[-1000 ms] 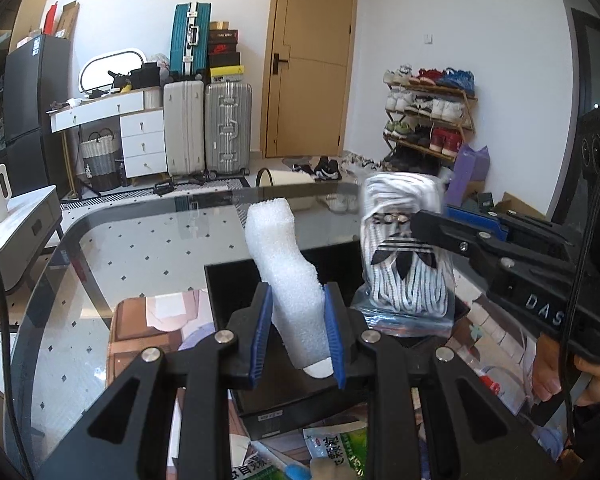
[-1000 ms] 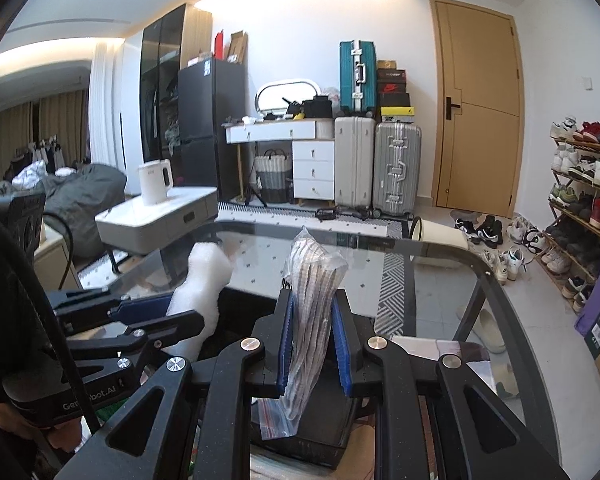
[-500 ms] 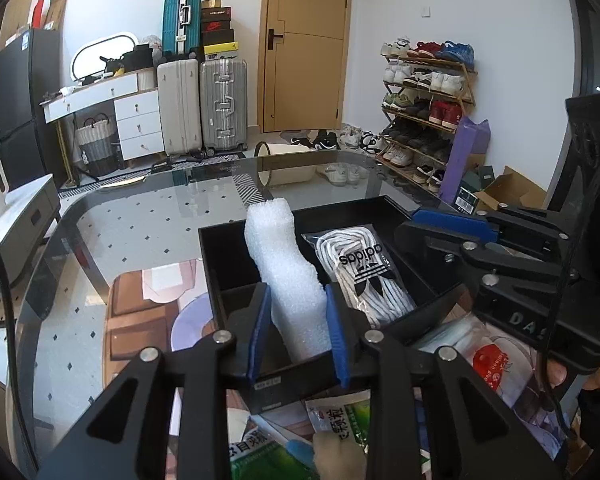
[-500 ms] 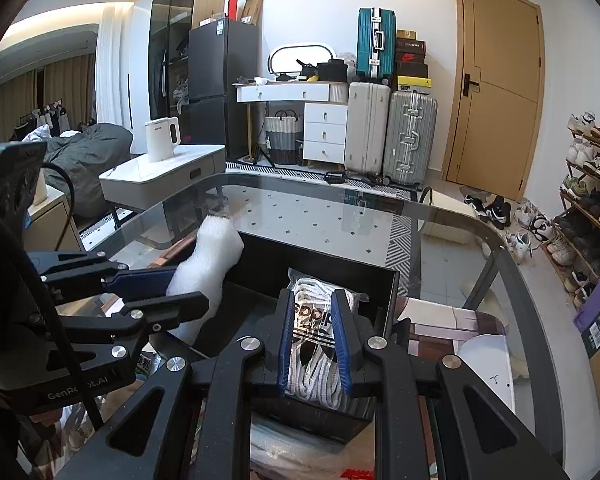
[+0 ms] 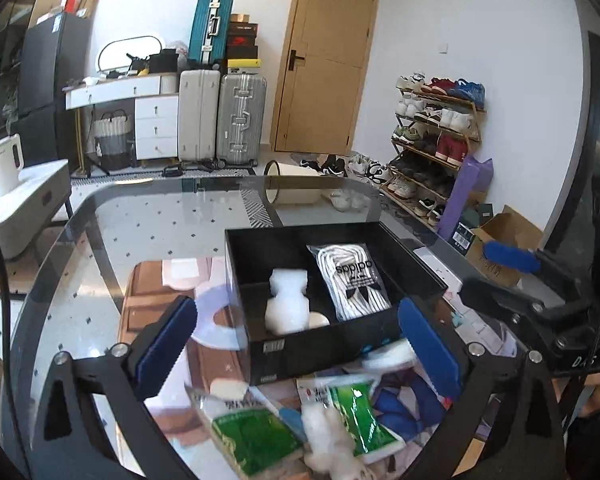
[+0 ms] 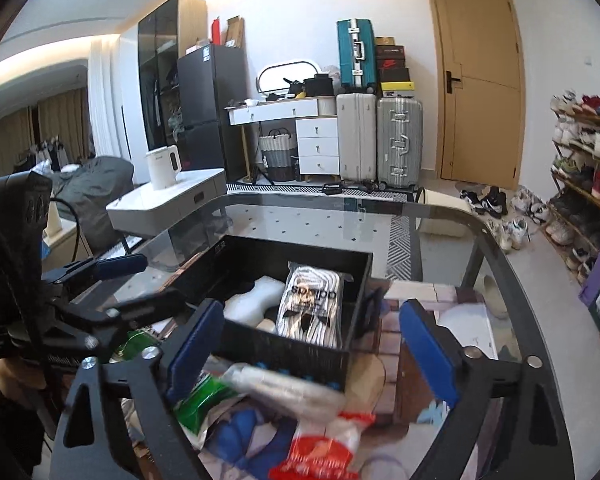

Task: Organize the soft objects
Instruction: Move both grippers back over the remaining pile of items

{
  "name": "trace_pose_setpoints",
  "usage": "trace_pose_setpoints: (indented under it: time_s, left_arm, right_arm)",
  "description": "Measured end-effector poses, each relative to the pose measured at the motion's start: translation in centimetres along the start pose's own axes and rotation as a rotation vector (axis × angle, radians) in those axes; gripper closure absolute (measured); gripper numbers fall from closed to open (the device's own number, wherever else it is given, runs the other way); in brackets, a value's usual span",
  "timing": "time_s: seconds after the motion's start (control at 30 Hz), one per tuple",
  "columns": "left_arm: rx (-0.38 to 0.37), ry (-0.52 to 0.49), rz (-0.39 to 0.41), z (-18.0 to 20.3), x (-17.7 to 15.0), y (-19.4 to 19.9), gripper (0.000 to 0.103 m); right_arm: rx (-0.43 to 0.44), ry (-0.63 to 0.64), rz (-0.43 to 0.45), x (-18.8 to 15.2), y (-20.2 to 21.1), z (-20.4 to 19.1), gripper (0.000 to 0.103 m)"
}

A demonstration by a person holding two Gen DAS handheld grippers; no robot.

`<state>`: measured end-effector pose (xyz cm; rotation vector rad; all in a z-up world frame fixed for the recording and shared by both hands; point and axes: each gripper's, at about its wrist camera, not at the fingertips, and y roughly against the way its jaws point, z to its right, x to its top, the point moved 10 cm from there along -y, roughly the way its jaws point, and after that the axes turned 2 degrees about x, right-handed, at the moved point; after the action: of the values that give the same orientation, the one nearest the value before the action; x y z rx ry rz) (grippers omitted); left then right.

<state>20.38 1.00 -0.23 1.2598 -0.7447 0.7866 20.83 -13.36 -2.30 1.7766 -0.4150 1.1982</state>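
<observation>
I have both grippers spread wide and empty: the left gripper [image 5: 296, 340] hangs over the near wall of the black divided plastic box [image 5: 420, 268], and the right gripper [image 6: 308, 344] hovers just in front of the same box [image 6: 364, 276]. Inside it, the white foam wrap roll [image 5: 286, 306] lies in the left compartment and the clear bag of white striped shoelaces [image 5: 352, 282] lies flat in the right one, so those two look sorted. What is left is the heap on the glass bench [image 5: 100, 248] just under my fingers [image 5: 166, 346]: green-and-white plastic packets [image 5: 256, 436], a fluffy white cotton tuft [image 5: 328, 440], and a red-and-white plastic pouch [image 6: 324, 444] in the right view. I judge all of these light and limp; the packets' film looks slick and will likely crumple or slide, so I would pinch one across its middle, not by an edge. The tuft should compress easily; a deep, gentle hold suits it.
</observation>
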Motion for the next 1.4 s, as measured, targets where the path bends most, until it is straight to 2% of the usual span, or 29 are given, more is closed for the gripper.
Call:
trace_pose_setpoints:
  time_s: [0.23,0.5,0.7,0.93,1.23,1.4]
  left_arm:
    - [0.063,0.005,0.003,-1.3,-1.8,2.2,0.000]
    - [0.127,0.027,0.000,-3.1,-3.7,3.8,0.000]
    - [0.133,0.048,-0.023,-3.5,-5.4,3.9,0.000]
    - [0.146,0.023,-0.059,-3.3,-7.3,3.6,0.000]
    - [0.173,0.044,-0.073,-4.1,-8.6,3.6,0.000]
    - [0.170,0.071,-0.076,-4.7,-8.6,3.5,0.000]
  right_arm:
    - [-0.008,-0.015,-0.014,-1.9,1.9,-0.2,0.001]
    - [-0.022,-0.015,-0.050,-3.4,1.8,0.0,0.001]
    - [-0.037,-0.001,-0.097,-4.7,1.3,0.2,0.001]
    - [-0.050,-0.019,-0.120,-5.7,0.8,0.5,0.001]
    - [-0.070,0.006,-0.193,-7.0,0.2,1.5,0.001]
    - [-0.063,-0.034,-0.236,-7.7,-0.4,2.3,0.001]
